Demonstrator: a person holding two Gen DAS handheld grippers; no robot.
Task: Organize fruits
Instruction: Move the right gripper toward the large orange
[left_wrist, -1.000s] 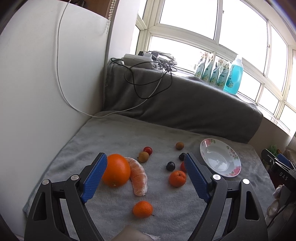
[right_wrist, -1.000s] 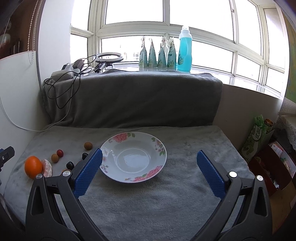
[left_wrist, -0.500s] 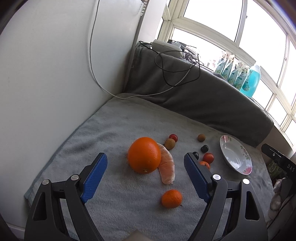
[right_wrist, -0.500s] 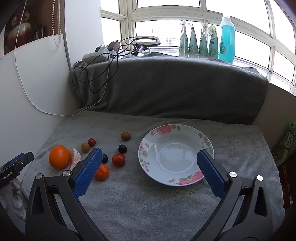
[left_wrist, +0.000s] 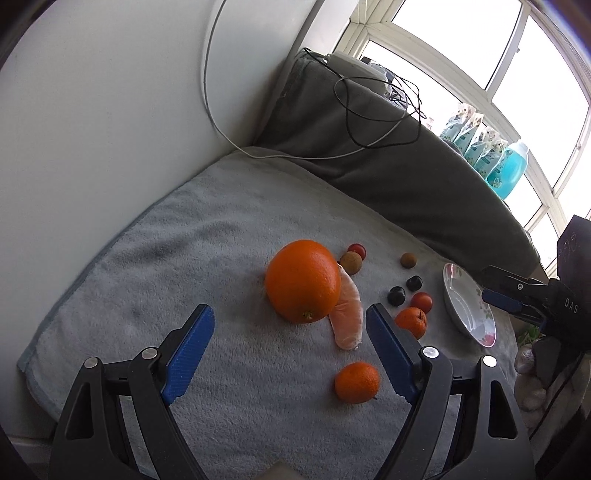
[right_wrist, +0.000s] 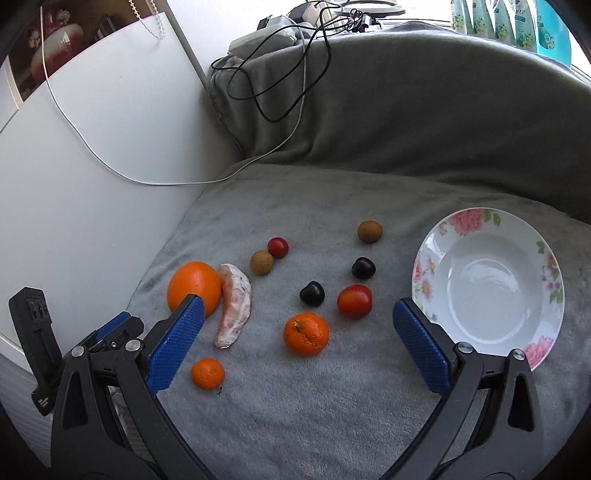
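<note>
A large orange (left_wrist: 303, 280) (right_wrist: 194, 286) lies on the grey towel beside a peeled citrus piece (left_wrist: 347, 314) (right_wrist: 232, 306). My left gripper (left_wrist: 288, 350) hovers open just short of the orange, nothing between its fingers. Two small tangerines (right_wrist: 306, 333) (right_wrist: 207, 373), a red tomato (right_wrist: 354, 301), two dark plums (right_wrist: 312, 292) (right_wrist: 364, 267), two brown longans (right_wrist: 261, 262) (right_wrist: 369, 231) and a cherry tomato (right_wrist: 277, 247) are scattered near. My right gripper (right_wrist: 299, 343) is open above the nearer tangerine. The floral plate (right_wrist: 436, 254) (left_wrist: 452, 295) sits empty at right.
A white panel (left_wrist: 92, 129) walls the towel's left side, with a white cable (right_wrist: 110, 170) trailing down it. A grey blanket-covered ledge (right_wrist: 424, 110) rises behind, carrying black cables and a power strip. Bottles (left_wrist: 506, 173) stand on the windowsill.
Both grippers have swung left and moved closer to the fruit. The orange now looms larger in front of the left gripper; the right view shifted from the plate to the fruit cluster.
</note>
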